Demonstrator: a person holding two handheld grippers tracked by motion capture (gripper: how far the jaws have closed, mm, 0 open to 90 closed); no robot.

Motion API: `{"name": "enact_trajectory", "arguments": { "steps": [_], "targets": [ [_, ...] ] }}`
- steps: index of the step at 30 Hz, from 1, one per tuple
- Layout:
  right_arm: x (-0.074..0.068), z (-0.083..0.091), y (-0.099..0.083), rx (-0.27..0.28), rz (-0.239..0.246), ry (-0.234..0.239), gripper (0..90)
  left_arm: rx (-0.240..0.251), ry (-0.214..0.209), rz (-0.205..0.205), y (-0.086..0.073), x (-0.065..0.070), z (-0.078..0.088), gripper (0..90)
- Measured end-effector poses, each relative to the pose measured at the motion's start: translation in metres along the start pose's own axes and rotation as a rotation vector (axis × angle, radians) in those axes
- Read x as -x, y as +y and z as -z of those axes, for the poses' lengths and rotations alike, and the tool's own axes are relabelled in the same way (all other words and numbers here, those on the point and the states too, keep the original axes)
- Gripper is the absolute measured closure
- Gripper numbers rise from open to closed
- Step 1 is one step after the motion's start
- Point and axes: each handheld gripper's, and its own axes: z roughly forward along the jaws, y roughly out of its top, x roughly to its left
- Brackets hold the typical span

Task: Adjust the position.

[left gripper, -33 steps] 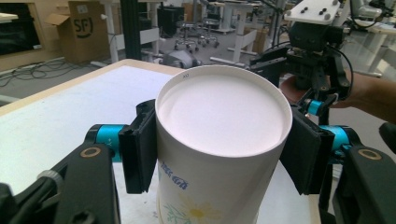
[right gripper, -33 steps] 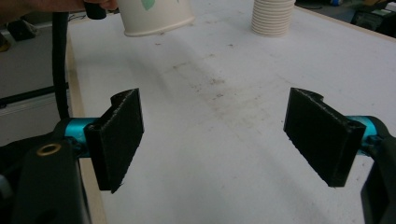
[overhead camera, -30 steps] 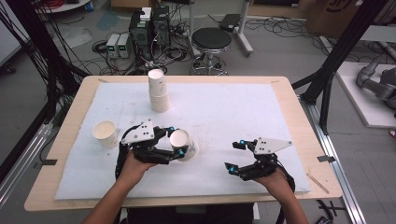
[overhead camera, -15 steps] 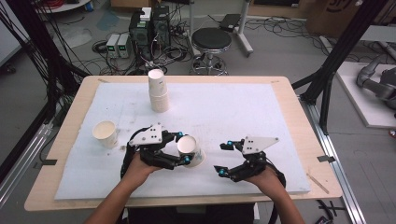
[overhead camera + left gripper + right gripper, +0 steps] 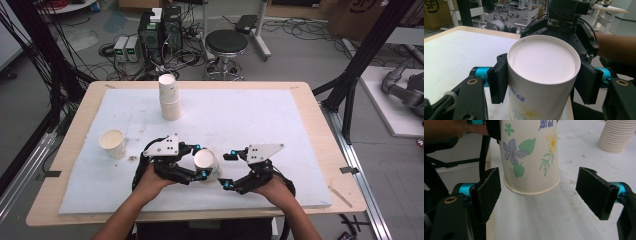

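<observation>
- Left gripper (image 5: 200,162) is clamped on a paper cup (image 5: 207,164), a pad on either side of its wall, holding it upside down just above the white mat (image 5: 260,120) near the table's front edge.
- That cup is white with printed blue and yellow flowers and green leaves; its flat base faces up, rolled rim down.
- Right gripper (image 5: 227,170) sits just beside it, jaws spread wide and empty.
- Farther off stand a stack of cups (image 5: 169,97) and a single upright cup (image 5: 112,143).
</observation>
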Motion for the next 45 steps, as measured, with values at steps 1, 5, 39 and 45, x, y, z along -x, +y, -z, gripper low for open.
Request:
{"name": "enact_trajectory", "arguments": {
  "steps": [1, 5, 39, 45],
  "targets": [
    [-0.001, -0.001, -0.001, 0.002, -0.003, 0.003, 20.7, -0.003, -0.004, 0.0, 0.0, 0.0, -0.001, 35.6],
    [-0.001, -0.004, -0.003, -0.007, -0.006, 0.016, 20.7, -0.01, -0.017, 0.001, 0.0, 0.001, -0.005, 35.6],
    [-0.002, -0.011, -0.005, -0.023, -0.005, 0.101, 36.7, -0.006, -0.059, 0.002, -0.004, 0.005, -0.021, 34.6],
    [-0.003, -0.01, -0.005, -0.044, 0.013, 0.1, 37.9, -0.011, -0.034, 0.013, -0.002, 0.004, -0.016, 21.1]
  ]
}}
